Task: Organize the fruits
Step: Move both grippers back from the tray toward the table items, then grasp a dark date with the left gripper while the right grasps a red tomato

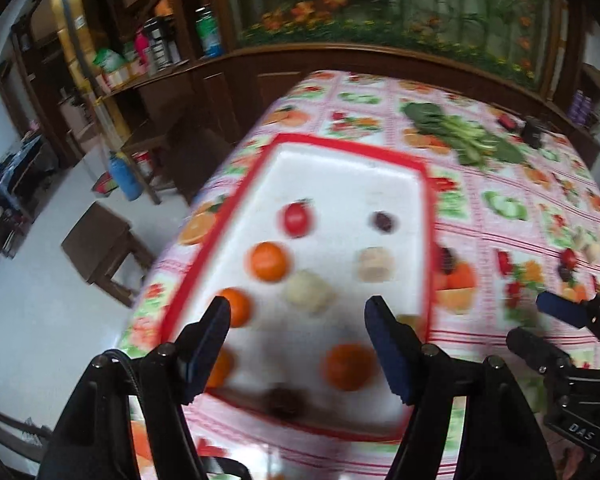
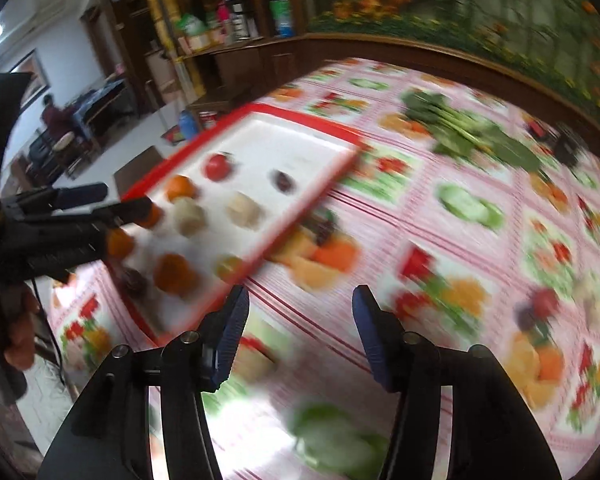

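Observation:
A white tray with a red rim (image 1: 340, 145) lies on the fruit-print tablecloth. On it sit a red fruit (image 1: 296, 219), several oranges such as one (image 1: 269, 261), two pale fruits (image 1: 310, 290), two dark fruits (image 1: 383, 222) and a small yellow-green fruit (image 2: 228, 266) by the near right rim. My left gripper (image 1: 297, 306) hovers open over the tray's near half, holding nothing. My right gripper (image 2: 300, 294) stands open above bare tablecloth just right of the tray (image 2: 292, 116), also holding nothing. A red fruit (image 2: 544, 304), a dark one and a pale one lie loose far right.
Leafy greens (image 1: 460, 132) and a small black object (image 1: 534, 132) lie at the table's far side. A wooden stool (image 1: 100, 248) stands on the floor left of the table. Dark cabinets with bottles line the back wall. The picture is motion-blurred.

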A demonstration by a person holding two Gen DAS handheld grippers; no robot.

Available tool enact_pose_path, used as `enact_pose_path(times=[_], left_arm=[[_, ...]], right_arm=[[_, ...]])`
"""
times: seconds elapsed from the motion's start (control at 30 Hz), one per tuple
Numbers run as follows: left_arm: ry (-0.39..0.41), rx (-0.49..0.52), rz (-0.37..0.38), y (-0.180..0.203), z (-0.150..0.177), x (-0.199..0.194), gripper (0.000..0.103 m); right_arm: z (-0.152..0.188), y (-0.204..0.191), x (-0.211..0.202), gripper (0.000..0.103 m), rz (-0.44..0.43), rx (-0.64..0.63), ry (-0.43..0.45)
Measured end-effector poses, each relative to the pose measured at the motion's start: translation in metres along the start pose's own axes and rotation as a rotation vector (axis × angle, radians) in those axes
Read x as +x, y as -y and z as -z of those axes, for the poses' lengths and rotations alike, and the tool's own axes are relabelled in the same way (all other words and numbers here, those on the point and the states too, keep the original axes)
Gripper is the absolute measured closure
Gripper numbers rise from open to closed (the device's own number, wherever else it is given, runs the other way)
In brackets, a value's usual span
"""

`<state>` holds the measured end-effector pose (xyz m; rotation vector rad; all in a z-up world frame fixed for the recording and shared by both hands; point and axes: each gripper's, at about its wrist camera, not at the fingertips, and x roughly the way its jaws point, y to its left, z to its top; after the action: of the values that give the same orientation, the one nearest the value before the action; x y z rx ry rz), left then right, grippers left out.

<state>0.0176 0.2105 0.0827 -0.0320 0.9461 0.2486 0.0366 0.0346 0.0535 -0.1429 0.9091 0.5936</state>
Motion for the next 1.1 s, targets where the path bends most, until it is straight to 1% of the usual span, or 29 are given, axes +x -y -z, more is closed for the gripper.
enact_pose_path(times=[0.1,0.23,0.37,0.5,0.57,0.67,0.77,0.83,0.87,0.9,0.93,0.97,1.0,1.1], left_arm=[[-0.005,0.064,0.079,0.042,-0.001,-0.001,0.031],[-0.025,0.185,0.193,0.114,0.001,0.005,0.03],[-0.005,0.296,0.261,0.19,0.001,0.013,0.03],[0.002,0.343,0.317,0.244,-0.001,0.02,0.03],[0.0,0.358,0.323,0.26,-0.003,0.026,0.03],[-0.006,0.364,0.316,0.274,-0.006,0.038,0.03],[-0.011,0.371,0.351,0.282,-0.006,0.043,0.03],[-0.005,0.385,0.362,0.288,-0.005,0.046,0.037],[-0.007,0.389,0.367,0.291,-0.005,0.049,0.05],[-0.024,0.386,0.379,0.292,-0.005,0.054,0.067],[-0.05,0.371,0.4,0.292,-0.006,0.06,0.07],[-0.05,0.35,0.423,0.29,-0.006,0.061,0.073],[-0.034,0.338,0.43,0.289,-0.006,0.06,0.073],[-0.019,0.349,0.421,0.289,-0.003,0.06,0.074]], right_arm=[[0.021,0.041,-0.015,0.05,0.055,0.076,-0.006],[0.046,0.1,-0.038,0.05,0.145,0.183,-0.004],[0.071,0.147,-0.062,0.05,0.2,0.29,-0.003],[0.093,0.183,-0.082,0.05,0.212,0.365,0.007],[0.102,0.197,-0.088,0.05,0.209,0.388,0.01],[0.108,0.21,-0.091,0.05,0.194,0.411,0.013],[0.112,0.222,-0.092,0.05,0.176,0.422,0.014],[0.113,0.228,-0.092,0.05,0.166,0.425,0.017],[0.112,0.23,-0.092,0.05,0.161,0.425,0.018],[0.11,0.231,-0.091,0.05,0.157,0.424,0.02],[0.108,0.231,-0.09,0.05,0.152,0.421,0.024],[0.106,0.232,-0.089,0.05,0.148,0.418,0.028],[0.103,0.232,-0.088,0.05,0.144,0.413,0.031],[0.092,0.23,-0.083,0.05,0.126,0.398,0.047]])
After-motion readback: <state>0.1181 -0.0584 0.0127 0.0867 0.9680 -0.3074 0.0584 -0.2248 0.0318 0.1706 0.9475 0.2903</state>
